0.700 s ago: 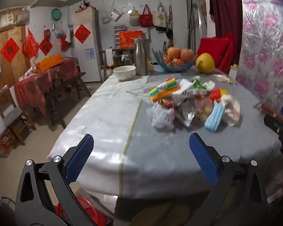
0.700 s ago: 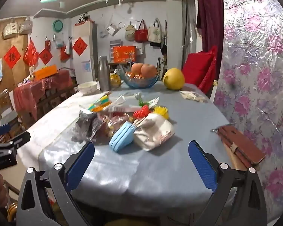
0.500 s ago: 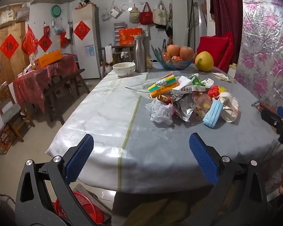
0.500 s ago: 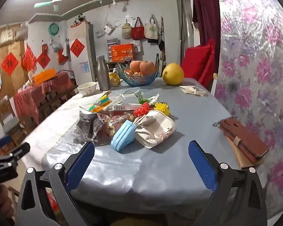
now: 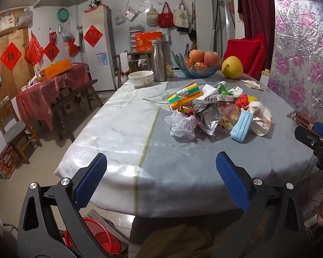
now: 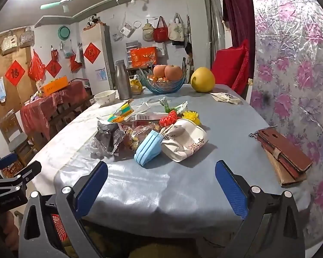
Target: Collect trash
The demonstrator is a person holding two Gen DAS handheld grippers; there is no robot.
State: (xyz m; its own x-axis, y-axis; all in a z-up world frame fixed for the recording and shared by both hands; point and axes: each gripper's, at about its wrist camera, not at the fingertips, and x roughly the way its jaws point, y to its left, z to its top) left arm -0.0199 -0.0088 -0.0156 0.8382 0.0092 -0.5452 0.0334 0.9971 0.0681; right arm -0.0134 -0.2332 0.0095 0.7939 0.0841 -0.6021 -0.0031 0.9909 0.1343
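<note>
Glossy cloth covers the table (image 5: 118,129); crinkled foil wrapper (image 5: 206,116) shines.

A trash pile (image 5: 213,114) lies mid-table (image 5: 118,129), fruit bowl (image 5: 196,68) behind it, wallet (image 6: 284,150) to its right.

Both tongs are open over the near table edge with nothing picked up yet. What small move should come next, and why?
Probably ease the right tongs forward to the blue face mask: it is the nearest piece of the trash pile, and the jaws are open and empty.

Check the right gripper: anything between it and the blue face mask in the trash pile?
Nothing visible. The right gripper is open near the table edge, and only bare tablecloth lies between it and the blue face mask, the pile's nearest item.
</note>
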